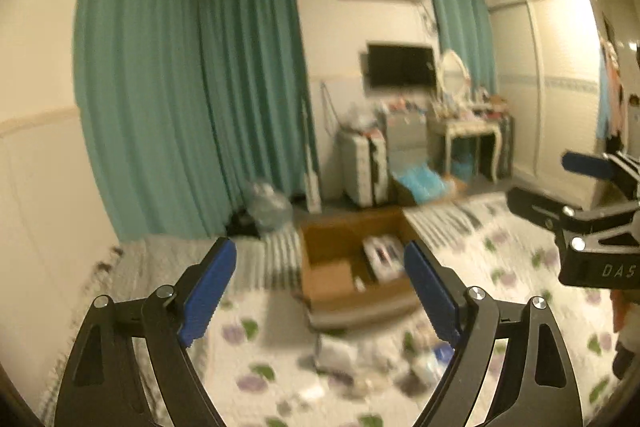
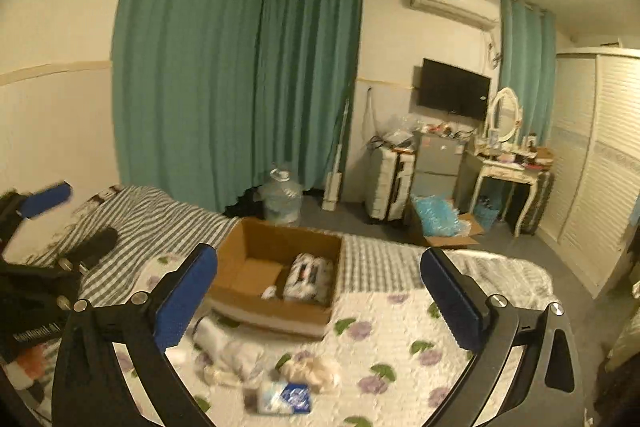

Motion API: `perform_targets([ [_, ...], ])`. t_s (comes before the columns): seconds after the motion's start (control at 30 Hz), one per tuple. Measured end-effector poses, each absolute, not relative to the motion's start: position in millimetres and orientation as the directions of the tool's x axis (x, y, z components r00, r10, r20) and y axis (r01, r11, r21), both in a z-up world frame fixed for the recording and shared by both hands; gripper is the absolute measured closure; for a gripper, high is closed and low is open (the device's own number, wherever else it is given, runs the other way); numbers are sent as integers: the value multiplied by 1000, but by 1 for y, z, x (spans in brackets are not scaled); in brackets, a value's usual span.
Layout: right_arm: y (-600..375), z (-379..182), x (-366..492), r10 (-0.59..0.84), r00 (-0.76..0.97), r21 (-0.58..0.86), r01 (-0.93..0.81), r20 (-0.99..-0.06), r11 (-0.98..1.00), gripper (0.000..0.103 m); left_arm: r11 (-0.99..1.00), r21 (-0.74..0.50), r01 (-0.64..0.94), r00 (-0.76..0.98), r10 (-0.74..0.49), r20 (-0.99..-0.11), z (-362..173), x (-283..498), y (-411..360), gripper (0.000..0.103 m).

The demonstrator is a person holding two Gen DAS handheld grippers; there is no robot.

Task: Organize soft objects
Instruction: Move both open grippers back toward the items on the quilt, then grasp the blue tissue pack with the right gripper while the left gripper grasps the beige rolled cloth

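Note:
An open cardboard box (image 2: 256, 247) stands on the bed and holds a white wrapped pack (image 2: 307, 277) and a small white item. It also shows in the left wrist view (image 1: 320, 239). In front of it lie several soft items: white rolled cloths (image 2: 232, 347), a beige bundle (image 2: 314, 369) and a blue-and-white packet (image 2: 286, 397); they are blurred in the left wrist view (image 1: 384, 359). My left gripper (image 1: 320, 291) is open and empty above the bed. My right gripper (image 2: 316, 303) is open and empty, also above the bed.
The bed has a floral quilt (image 2: 400, 339) and a striped blanket (image 2: 160, 219). Beyond it stand teal curtains (image 2: 224, 67), a water jug (image 2: 281, 197), a suitcase (image 2: 386, 191), a box of blue material (image 2: 440, 221), a dressing table (image 2: 506, 171) and a wardrobe (image 2: 596, 155).

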State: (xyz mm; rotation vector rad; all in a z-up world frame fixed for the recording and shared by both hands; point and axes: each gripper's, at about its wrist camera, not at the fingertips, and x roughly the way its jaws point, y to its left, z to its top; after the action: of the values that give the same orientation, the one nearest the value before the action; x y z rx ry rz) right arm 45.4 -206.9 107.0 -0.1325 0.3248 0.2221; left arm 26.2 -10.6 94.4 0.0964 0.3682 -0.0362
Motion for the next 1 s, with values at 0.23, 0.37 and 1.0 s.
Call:
perform_targets([
  [0.23, -205, 32, 54, 191, 867, -91, -260, -461, 961, 1, 999, 22, 42, 838, -23, -545, 9, 39, -16, 16],
  [0.37, -209, -21, 82, 200, 804, -44, -270, -561, 962, 1, 999, 30, 38, 779, -11, -626, -41, 58, -23, 16],
  [1.0, -197, -169, 147, 247, 539, 83, -310, -805, 947, 29, 995, 39, 92, 644, -30, -764, -143, 74, -27, 16],
])
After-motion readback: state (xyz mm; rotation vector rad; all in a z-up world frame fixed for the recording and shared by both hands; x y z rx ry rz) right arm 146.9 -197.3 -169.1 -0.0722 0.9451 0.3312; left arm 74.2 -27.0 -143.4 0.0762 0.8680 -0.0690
